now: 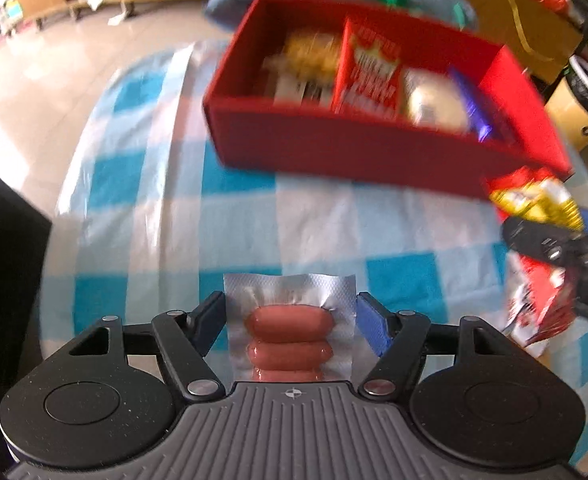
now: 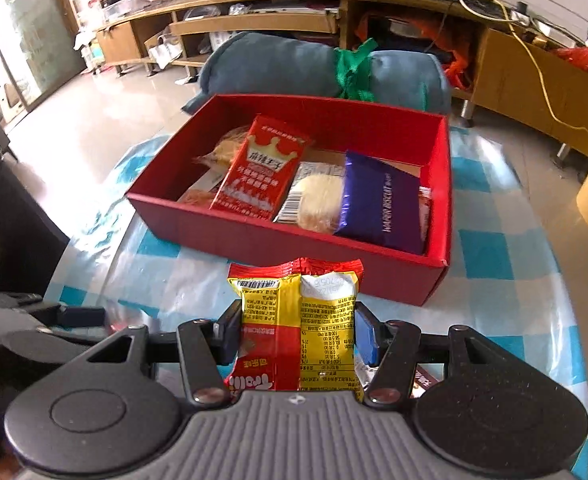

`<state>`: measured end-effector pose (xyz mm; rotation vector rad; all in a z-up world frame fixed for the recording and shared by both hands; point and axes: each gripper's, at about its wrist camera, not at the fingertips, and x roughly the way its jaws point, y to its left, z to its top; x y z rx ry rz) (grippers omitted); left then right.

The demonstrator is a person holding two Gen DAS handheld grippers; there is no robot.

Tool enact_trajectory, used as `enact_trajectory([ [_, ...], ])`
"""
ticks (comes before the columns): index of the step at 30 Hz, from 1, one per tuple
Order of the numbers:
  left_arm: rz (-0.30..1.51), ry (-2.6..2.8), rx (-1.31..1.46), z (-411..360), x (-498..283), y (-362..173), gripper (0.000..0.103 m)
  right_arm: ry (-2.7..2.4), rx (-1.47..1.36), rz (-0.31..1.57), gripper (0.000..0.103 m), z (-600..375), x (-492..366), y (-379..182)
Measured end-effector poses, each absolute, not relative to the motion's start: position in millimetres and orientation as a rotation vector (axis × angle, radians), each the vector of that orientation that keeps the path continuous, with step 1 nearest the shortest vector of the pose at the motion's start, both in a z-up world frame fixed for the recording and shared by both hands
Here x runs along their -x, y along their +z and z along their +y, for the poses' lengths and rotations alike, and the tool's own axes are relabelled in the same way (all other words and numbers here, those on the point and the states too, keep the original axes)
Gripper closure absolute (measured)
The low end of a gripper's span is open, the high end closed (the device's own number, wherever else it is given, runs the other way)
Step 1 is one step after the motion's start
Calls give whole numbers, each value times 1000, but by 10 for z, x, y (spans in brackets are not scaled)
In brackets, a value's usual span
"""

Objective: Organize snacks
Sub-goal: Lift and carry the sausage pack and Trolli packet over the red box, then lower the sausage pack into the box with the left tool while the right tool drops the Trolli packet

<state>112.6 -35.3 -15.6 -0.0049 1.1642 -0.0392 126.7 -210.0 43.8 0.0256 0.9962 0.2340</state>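
Glossy clear-and-silver film on the sausage pack (image 1: 289,320), matt red card on the box (image 2: 253,236), shiny foil on the purple wrapper (image 2: 382,208), sheeny plastic over the checked tablecloth (image 2: 506,248).

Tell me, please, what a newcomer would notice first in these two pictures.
First, the open red cardboard box on the blue-and-white checked tablecloth, with snack packets inside. Next, in front of it, the left gripper pinches a silver vacuum pack of pink sausages, and the right gripper holds a red-and-yellow foil snack packet.
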Motion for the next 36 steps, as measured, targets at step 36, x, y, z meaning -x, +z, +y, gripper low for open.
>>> enact_trajectory([
  [36, 955, -77, 67, -563, -2082, 408, 27, 153, -63, 905, 52, -2212, -2198, 694],
])
